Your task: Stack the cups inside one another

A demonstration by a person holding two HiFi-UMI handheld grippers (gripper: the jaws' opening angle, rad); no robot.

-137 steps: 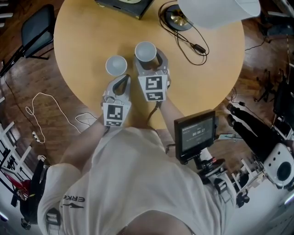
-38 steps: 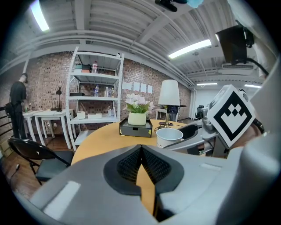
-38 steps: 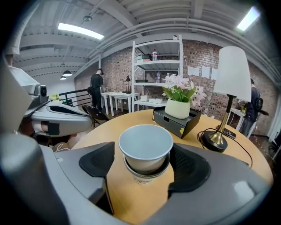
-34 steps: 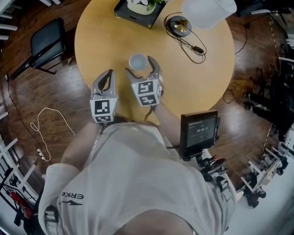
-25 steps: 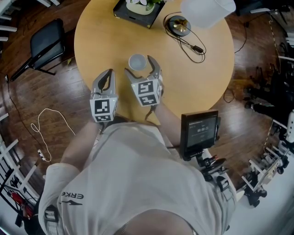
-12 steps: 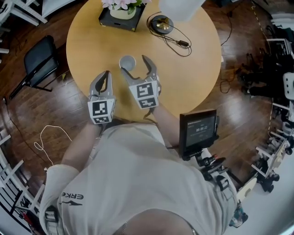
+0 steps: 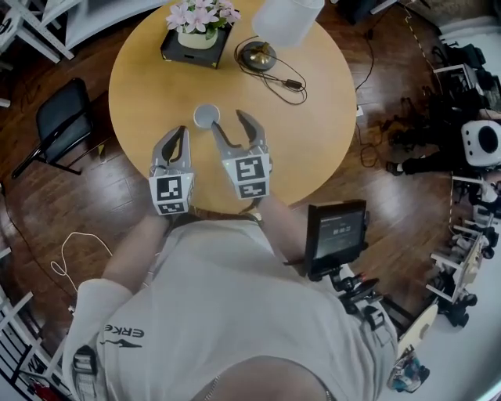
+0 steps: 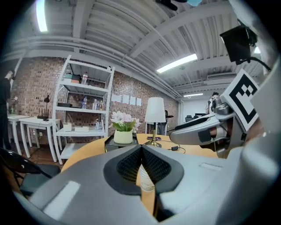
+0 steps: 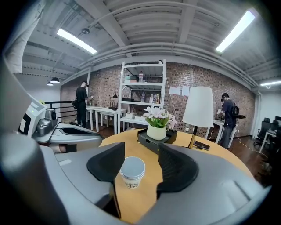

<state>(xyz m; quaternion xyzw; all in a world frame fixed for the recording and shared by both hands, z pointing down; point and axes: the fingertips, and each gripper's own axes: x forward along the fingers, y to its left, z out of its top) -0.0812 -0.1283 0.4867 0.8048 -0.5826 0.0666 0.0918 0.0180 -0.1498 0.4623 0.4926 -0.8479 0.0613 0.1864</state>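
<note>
One white paper cup [image 7: 206, 116] stands upright on the round wooden table [image 7: 313, 141]; its rim looks doubled in the right gripper view [image 9: 132, 171]. My right gripper [image 7: 228, 123] hovers just near and right of it, raised off the table. Its jaws are closing with nothing between them [image 9: 141, 154], and the cup stands beyond them, apart. My left gripper [image 7: 178, 133] hangs at the table's near edge, left of the cup. Its pads [image 8: 131, 165] are pressed together on nothing, and the cup [image 8: 146, 182] shows below them.
At the table's far side sit a black tray with a flower pot [image 7: 194, 31], a white-shaded lamp [image 7: 286, 16] on a brass base [image 7: 257, 55] and its cable [image 7: 291, 81]. A black chair [image 7: 59, 117] stands left. A small screen [image 7: 335, 233] juts out at my right.
Two separate cups stood on the table at first; now one shows. Over the last second both grippers rose and drew back from it, and the right jaws narrowed.
</note>
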